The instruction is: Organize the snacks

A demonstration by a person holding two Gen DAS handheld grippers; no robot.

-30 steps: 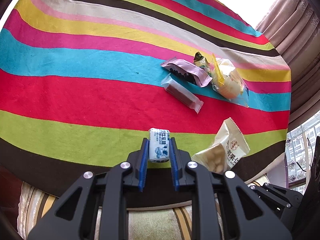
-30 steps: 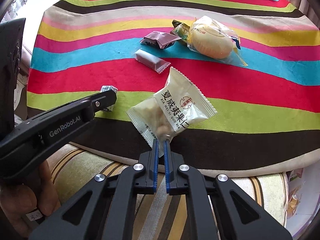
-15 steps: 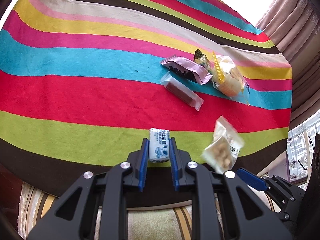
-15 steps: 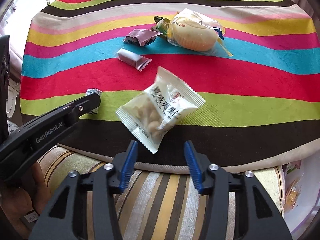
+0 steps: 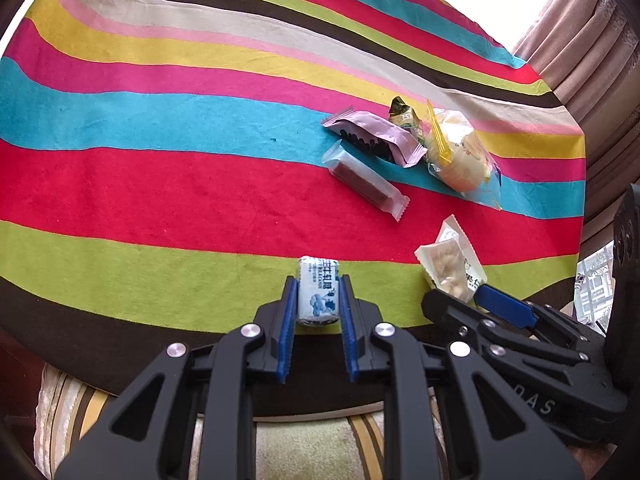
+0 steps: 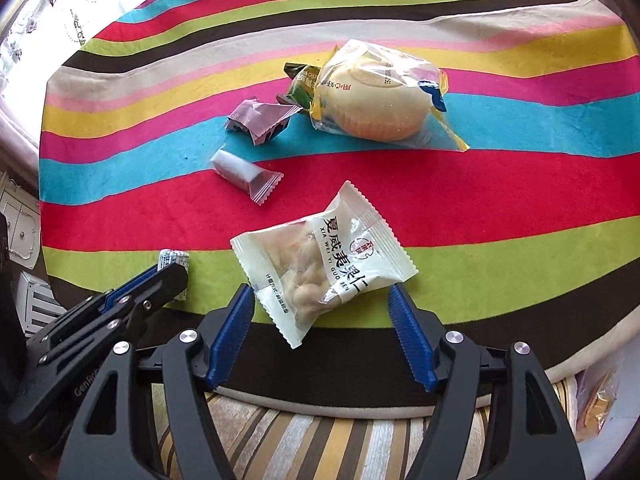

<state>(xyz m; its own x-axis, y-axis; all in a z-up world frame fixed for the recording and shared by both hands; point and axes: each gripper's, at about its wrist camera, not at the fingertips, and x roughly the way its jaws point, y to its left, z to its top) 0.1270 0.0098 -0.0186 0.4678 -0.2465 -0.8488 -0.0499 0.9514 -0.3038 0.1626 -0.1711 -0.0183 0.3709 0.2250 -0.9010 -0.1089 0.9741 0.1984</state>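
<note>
My left gripper (image 5: 318, 300) is shut on a small white-and-blue candy (image 5: 318, 296), held over the green stripe of the striped cloth (image 5: 160, 200). The candy also shows in the right wrist view (image 6: 173, 258). My right gripper (image 6: 322, 308) is open wide, with a white nut packet (image 6: 324, 264) lying on the cloth between its fingers. The packet also shows in the left wrist view (image 5: 452, 264), where the right gripper (image 5: 460, 300) is at its near end. Farther back lie a clear-wrapped brown bar (image 5: 364, 180), a pink wrapper (image 5: 372, 138), a green sachet (image 5: 406, 118) and a bagged bun (image 5: 460, 156).
The striped cloth (image 6: 480, 200) covers a round table whose near edge (image 6: 400, 408) is just in front of both grippers. A striped cushion (image 6: 320, 448) is below it. Curtains (image 5: 592, 20) hang at the far right.
My right gripper opened and let go of the nut packet, which now lies flat on the cloth. The left gripper still holds the candy in the same place.
</note>
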